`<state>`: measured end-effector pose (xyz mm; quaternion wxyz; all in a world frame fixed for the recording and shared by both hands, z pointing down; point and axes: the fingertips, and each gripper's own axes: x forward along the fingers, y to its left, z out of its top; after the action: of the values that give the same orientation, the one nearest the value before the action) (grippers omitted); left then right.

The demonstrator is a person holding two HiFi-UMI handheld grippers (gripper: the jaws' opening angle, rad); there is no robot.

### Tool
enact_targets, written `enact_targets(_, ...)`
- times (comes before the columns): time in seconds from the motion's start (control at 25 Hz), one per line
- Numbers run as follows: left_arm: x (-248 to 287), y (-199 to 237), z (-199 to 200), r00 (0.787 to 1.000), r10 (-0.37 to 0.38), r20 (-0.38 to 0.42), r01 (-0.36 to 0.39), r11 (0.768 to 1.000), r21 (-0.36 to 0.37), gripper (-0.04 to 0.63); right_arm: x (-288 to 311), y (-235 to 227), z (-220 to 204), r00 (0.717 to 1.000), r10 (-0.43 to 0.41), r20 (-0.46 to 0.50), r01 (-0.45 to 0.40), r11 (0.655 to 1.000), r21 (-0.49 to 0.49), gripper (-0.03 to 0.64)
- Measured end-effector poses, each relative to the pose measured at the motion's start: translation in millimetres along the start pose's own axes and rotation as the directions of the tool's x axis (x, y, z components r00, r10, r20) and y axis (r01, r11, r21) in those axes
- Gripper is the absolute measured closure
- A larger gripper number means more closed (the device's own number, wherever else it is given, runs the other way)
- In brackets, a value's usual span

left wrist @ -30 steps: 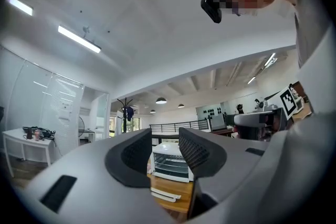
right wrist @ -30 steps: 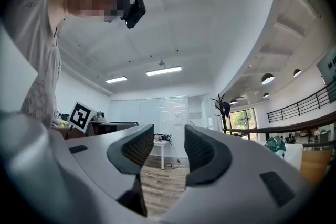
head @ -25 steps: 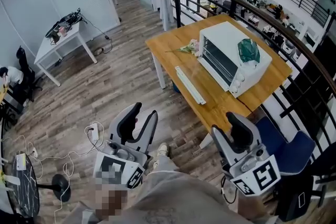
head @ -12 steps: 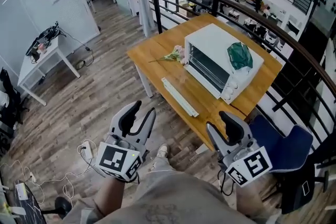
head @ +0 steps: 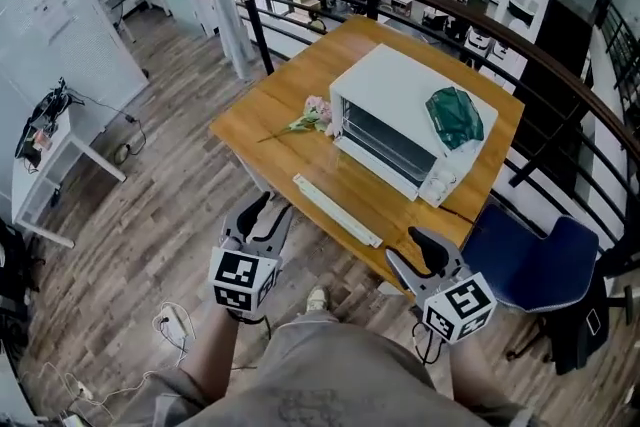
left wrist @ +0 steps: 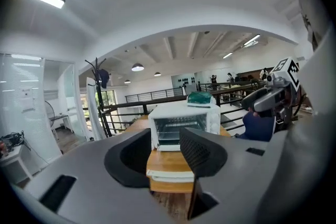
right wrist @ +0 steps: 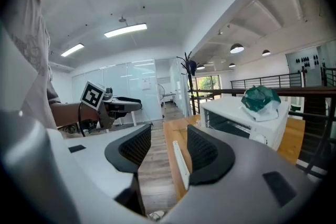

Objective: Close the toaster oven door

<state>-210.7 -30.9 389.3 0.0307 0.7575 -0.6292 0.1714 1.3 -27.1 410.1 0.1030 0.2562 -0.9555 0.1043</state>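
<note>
The toaster oven (head: 400,110) is set on the wooden table (head: 265,120); its knob markings (head: 440,182) are too small to be read. The left gripper (head: 268,207) is held with jaws apart, empty; the right gripper (head: 410,250) has just been opened wider, nothing between its jaws.

No letters, numbers or brand names are showing clearly enough to read. The left gripper (head: 270,210) and right gripper (head: 408,250) are carrying only black-and-white square markers. A sheet (head: 48,13) is hanging on the glass wall (head: 95,35) at the upper left of the frame, its print too small to read.
</note>
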Motion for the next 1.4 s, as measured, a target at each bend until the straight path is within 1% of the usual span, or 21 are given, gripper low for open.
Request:
enact_targets(0.12, 32.2, 18.9, -37.8, 0.994, -0.065, -0.087, 0.065, 0.998, -0.008, 0.417, 30.3, -14.6, -36.8, 0.995, -0.05, -0.09, 0.056, 0.997, 0.06, 0.394)
enact_targets(0.24, 60.4, 34.3, -70.8, 0.978, -0.129, -0.163, 0.13, 0.991, -0.002, 0.415, 57.0, -33.2, -76.3, 0.982, -0.107, -0.158, 0.13, 0.981, 0.145, 0.387)
enact_targets(0.4, 93.0, 49.0, -106.0, 0.948, -0.213, -0.238, 0.218, 0.976, -0.005, 0.408, 78.7, -54.2, -130.8, 0.958, -0.176, -0.224, 0.234, 0.936, 0.263, 0.38)
enact_targets(0.52, 114.5, 55.1, -131.2, 0.92, -0.267, -0.286, 0.279, 0.96, 0.0, 0.408, 85.1, -66.1, -166.2, 0.935, -0.223, -0.277, 0.301, 0.91, 0.284, 0.38)
enact_targets(0.64, 133.3, 60.4, -158.3, 0.887, -0.307, -0.344, 0.332, 0.943, 0.015, 0.399, 90.1, -72.5, -192.9, 0.915, -0.241, -0.323, 0.34, 0.892, 0.298, 0.379)
enact_targets(0.84, 159.5, 62.1, -204.1, 0.833, -0.344, -0.434, 0.375, 0.927, -0.016, 0.387, 92.8, -75.3, -233.4, 0.885, -0.218, -0.413, 0.364, 0.875, 0.319, 0.372)
enact_targets(0.92, 167.0, 59.8, -221.1, 0.813, -0.349, -0.466, 0.386, 0.922, -0.018, 0.387, 94.1, -74.8, -247.2, 0.873, -0.199, -0.445, 0.361, 0.878, 0.314, 0.367)
enact_targets(1.0, 173.2, 59.7, -237.1, 0.796, -0.343, -0.499, 0.383, 0.923, -0.023, 0.386, 97.1, -73.5, -259.5, 0.864, -0.171, -0.474, 0.347, 0.884, 0.314, 0.363)
enact_targets(1.12, 186.3, 61.3, -257.3, 0.78, -0.33, -0.532, 0.356, 0.933, -0.058, 0.387, 105.3, -75.6, -274.1, 0.86, -0.117, -0.496, 0.316, 0.886, 0.339, 0.359)
enact_targets(1.16, 189.2, 60.9, -263.8, 0.771, -0.33, -0.545, 0.352, 0.934, -0.068, 0.387, 108.2, -74.9, -278.5, 0.858, -0.1, -0.503, 0.307, 0.887, 0.346, 0.359)
enact_targets(1.28, 192.1, 56.9, -279.6, 0.734, -0.343, -0.586, 0.374, 0.924, -0.072, 0.383, 118.6, -66.7, -288.1, 0.856, -0.055, -0.515, 0.278, 0.888, 0.367, 0.359)
enact_targets(1.4, 196.0, 48.8, -287.1, 0.708, -0.351, -0.612, 0.39, 0.918, -0.076, 0.383, 127.9, -63.2, -294.1, 0.854, -0.026, -0.52, 0.251, 0.896, 0.367, 0.359)
